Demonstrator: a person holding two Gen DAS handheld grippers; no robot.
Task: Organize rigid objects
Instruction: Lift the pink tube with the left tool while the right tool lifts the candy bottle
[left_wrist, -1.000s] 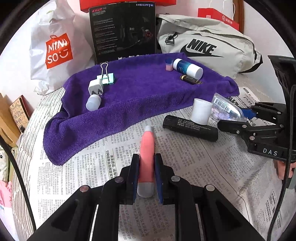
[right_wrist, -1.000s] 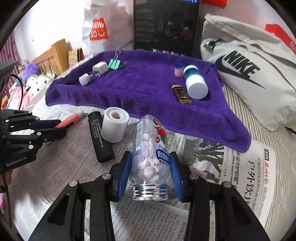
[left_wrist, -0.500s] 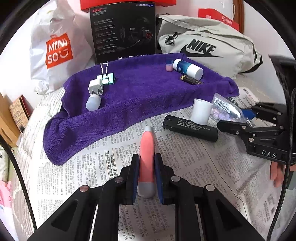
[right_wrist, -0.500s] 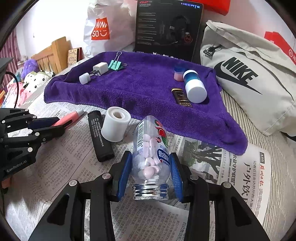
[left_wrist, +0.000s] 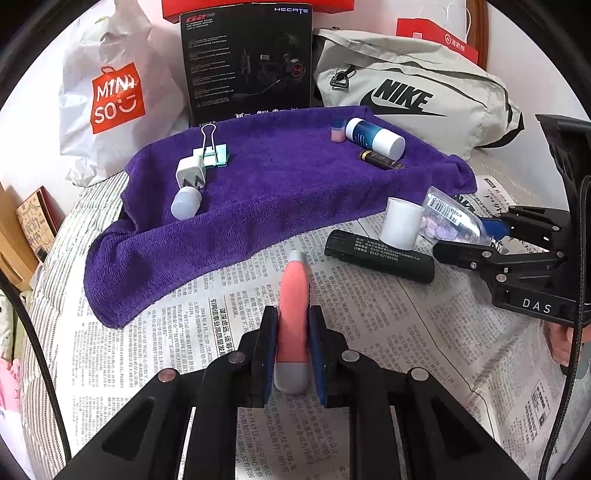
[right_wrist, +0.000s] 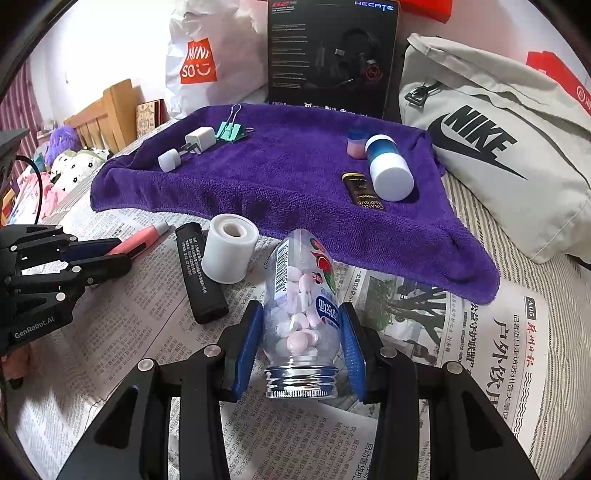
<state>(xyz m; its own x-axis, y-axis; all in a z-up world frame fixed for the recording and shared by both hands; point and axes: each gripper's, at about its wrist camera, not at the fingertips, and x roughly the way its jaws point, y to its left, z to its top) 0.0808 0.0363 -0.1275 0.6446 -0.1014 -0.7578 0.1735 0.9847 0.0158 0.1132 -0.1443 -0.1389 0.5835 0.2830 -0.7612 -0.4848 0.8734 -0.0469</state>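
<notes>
My left gripper (left_wrist: 291, 325) is shut on a pink pen (left_wrist: 293, 295) with a grey end, over the newspaper (left_wrist: 369, 332). My right gripper (right_wrist: 299, 328) is shut on a clear candy bottle (right_wrist: 301, 299) of pink tablets, its screw neck toward the camera. The purple towel (left_wrist: 280, 192) lies behind with a white charger plug (left_wrist: 190, 171), a green binder clip (left_wrist: 216, 153), a small white cap (left_wrist: 185, 203), a blue-and-white bottle (left_wrist: 373, 136), a pink-and-blue cap (left_wrist: 337, 129) and a dark gold-lettered tube (left_wrist: 380, 160). In the left wrist view the right gripper (left_wrist: 491, 240) shows at right, still on the bottle.
On the newspaper lie a black lighter-like stick (right_wrist: 199, 273) and a white cylinder (right_wrist: 229, 253). Behind the towel stand a white shopping bag (left_wrist: 110, 96), a black headset box (left_wrist: 247, 62) and a grey sports bag (left_wrist: 413, 92). A striped bedsheet (right_wrist: 546, 280) lies underneath.
Both grippers keep their grips. In the right wrist view the scene has slid down a little, so the headset box shows more fully.
</notes>
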